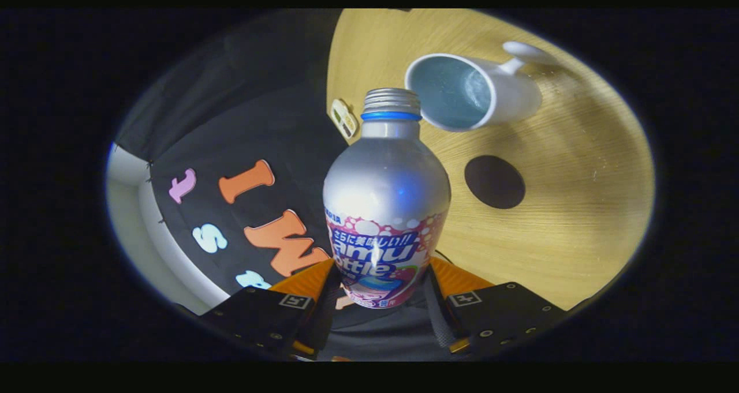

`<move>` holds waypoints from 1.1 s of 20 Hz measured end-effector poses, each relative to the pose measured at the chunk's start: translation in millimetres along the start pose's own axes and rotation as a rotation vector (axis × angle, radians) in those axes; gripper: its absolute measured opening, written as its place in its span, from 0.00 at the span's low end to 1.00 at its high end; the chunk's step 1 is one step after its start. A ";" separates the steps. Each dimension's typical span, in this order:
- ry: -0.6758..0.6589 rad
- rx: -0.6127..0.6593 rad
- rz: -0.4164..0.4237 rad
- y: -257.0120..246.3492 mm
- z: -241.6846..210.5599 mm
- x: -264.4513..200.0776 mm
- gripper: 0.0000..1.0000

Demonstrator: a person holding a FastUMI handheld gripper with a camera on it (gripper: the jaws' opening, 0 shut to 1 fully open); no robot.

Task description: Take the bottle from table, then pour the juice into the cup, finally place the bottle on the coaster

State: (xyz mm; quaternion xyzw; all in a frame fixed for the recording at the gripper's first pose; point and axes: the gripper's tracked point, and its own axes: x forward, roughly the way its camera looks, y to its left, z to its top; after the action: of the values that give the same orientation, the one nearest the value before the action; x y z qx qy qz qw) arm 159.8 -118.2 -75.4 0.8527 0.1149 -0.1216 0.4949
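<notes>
Bottle (pixel 385 208) first: it sits clamped in the gripper (pixel 384 300), whose two fingers press on either side of its lower, labelled body, so the gripper is closed on it and carrying it. The bottle's long axis runs straight forward along the fingers, base at the fingers and neck pointing away from them. The whole scene is rolled over in this view, with the wooden surface (pixel 577 208) standing to one side rather than below, which suggests the bottle is already tipped well off upright and held clear of the surface.

Just beyond the silver shoulder comes the blue neck ring and then the threaded mouth (pixel 391 100), which carries no cap. The mouth lies just beside the near rim of the white cup (pixel 470 93), and from here the two appear almost to touch; whether they do, I cannot tell. The cup's pale blue inside opens toward the bottle, its handle on the far side. No juice is visible in the cup or at the mouth.

Judged from this, pouring is the step in hand, and it turns on shifting the mouth sideways over the rim.

Near the cup on the surface lies the dark round coaster (pixel 495 181), bare, awaiting the bottle. A small tag-like object (pixel 344 118) lies at the surface's edge.
</notes>
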 end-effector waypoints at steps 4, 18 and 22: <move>-0.024 -0.312 0.032 -6.5 -5.1 3.2 0.71; -0.137 -1.491 -0.201 -39.1 15.7 36.2 0.72; -0.182 -1.673 -0.298 -57.1 32.7 51.3 0.73</move>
State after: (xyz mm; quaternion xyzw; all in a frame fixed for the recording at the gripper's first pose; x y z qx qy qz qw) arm 187.1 -115.2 -154.2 0.1693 0.2377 -0.1286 0.9478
